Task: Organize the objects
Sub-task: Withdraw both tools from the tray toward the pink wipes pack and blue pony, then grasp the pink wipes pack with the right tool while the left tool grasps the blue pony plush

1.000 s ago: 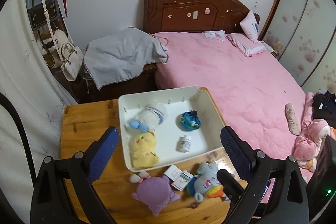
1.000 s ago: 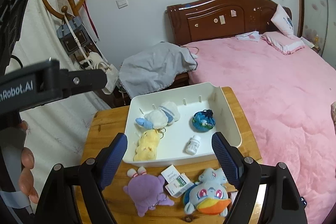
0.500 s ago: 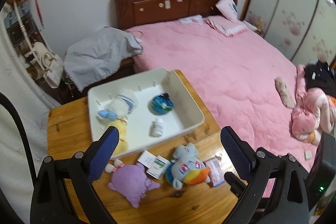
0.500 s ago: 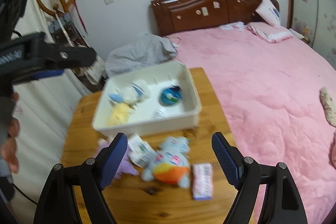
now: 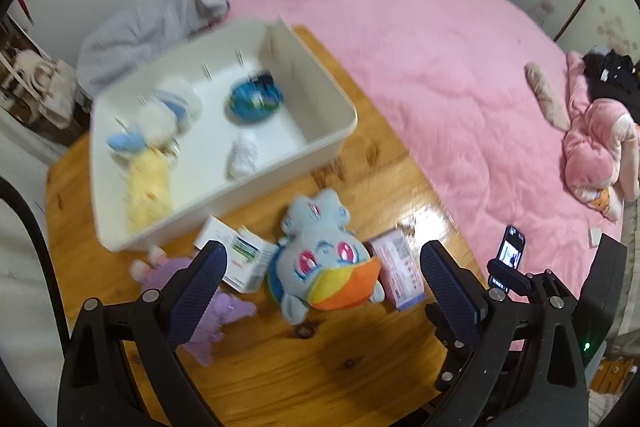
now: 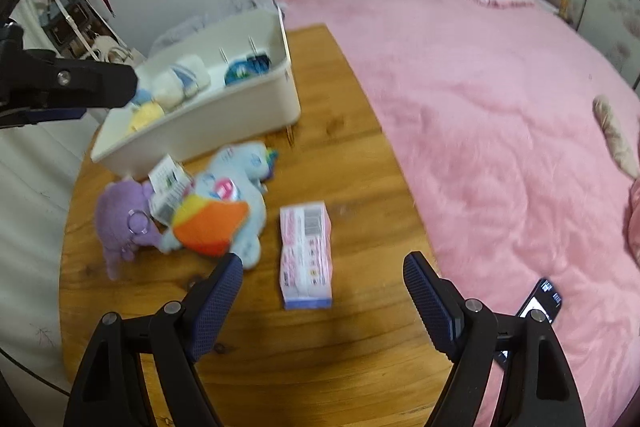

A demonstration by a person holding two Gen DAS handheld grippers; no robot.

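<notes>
Now both my jaws, spread and empty, have swung down from the tray (image 5: 340, 135) toward the table (image 6: 320, 367), my right gripper (image 6: 323, 291) framing the pink box (image 6: 306, 259), likely next.

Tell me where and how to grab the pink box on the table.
Grip the pink box across its two long sides, near the middle, coming straight down from above. It lies flat on the table, clear of the blue plush, and looks narrower than the open right gripper already lined up near it.
</notes>
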